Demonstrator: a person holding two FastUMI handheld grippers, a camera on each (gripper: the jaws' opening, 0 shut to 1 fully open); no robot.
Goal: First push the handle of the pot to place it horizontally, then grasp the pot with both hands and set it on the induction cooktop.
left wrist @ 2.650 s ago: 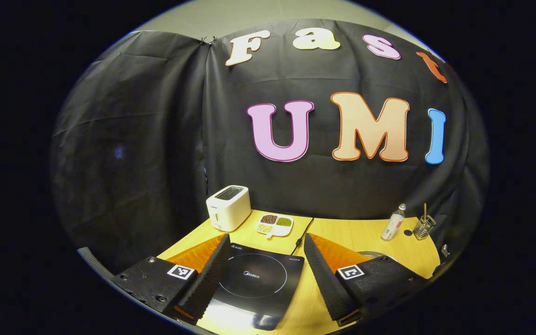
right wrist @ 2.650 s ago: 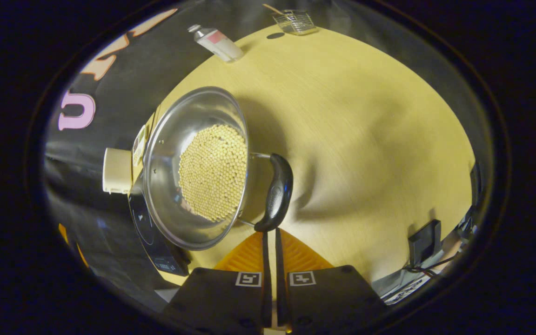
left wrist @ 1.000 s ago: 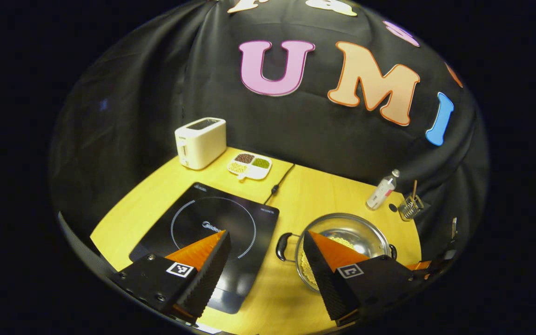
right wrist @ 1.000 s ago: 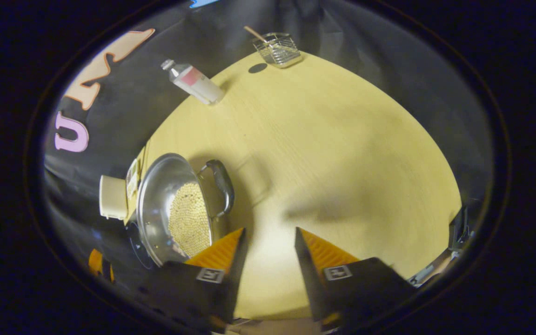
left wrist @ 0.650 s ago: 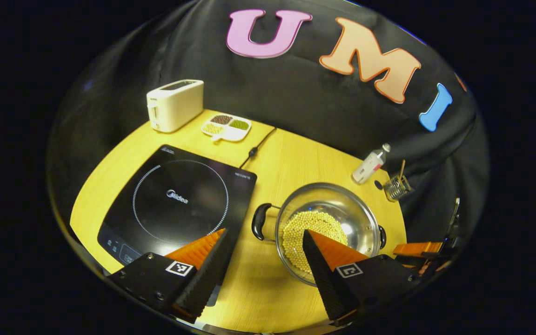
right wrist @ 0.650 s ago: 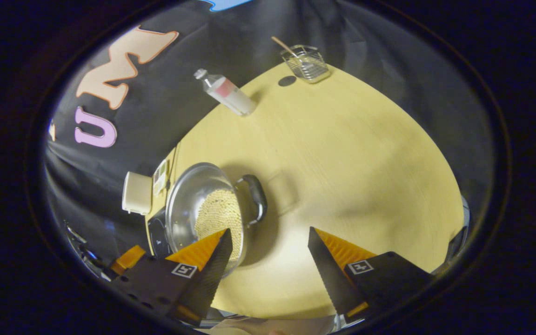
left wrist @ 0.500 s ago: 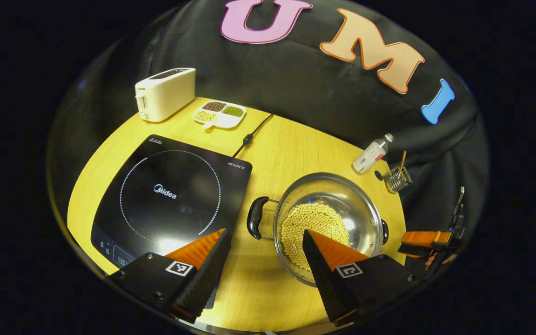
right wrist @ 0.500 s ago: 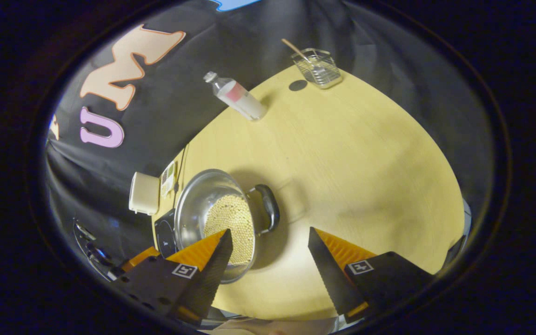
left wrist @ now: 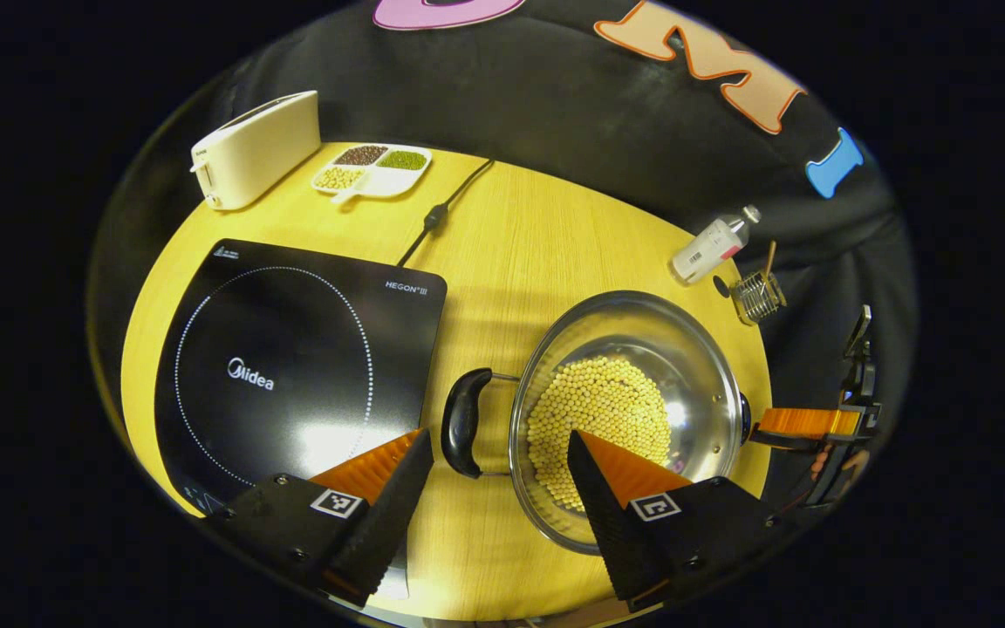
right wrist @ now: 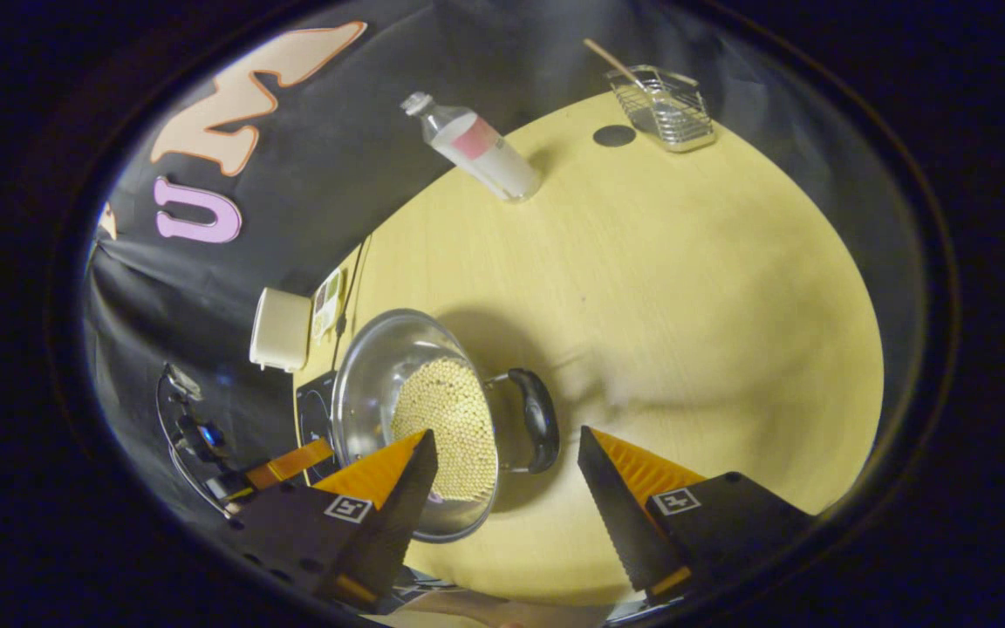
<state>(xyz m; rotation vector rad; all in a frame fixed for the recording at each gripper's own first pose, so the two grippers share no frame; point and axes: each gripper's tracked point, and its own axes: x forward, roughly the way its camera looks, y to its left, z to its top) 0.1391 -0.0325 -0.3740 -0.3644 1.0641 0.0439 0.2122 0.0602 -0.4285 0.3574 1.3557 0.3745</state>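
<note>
A steel pot (left wrist: 633,327) holding yellow beans (left wrist: 598,406) stands on the wooden table, right of the black induction cooktop (left wrist: 293,349). Its two black handles point left (left wrist: 462,423) and right (left wrist: 743,417). My left gripper (left wrist: 498,440) is open above the table, and the left handle lies just beyond the gap between its fingers. In the right gripper view the pot (right wrist: 372,375) sits at lower left with its near handle (right wrist: 542,419) just ahead of my open right gripper (right wrist: 507,436). The right gripper's finger (left wrist: 803,423) shows beside the pot's right handle.
At the back left stand a white toaster (left wrist: 249,148) and a divided dish of grains (left wrist: 372,168), with the cooktop's cable (left wrist: 437,214) beside them. A plastic bottle (left wrist: 712,249) and a wire basket (left wrist: 757,296) stand at the back right. The table (right wrist: 686,279) stretches right of the pot.
The right gripper, shut at the pot's handle 2.6 s ago, has opened and swung round. Both grippers have come down closer to the pot's handles.
</note>
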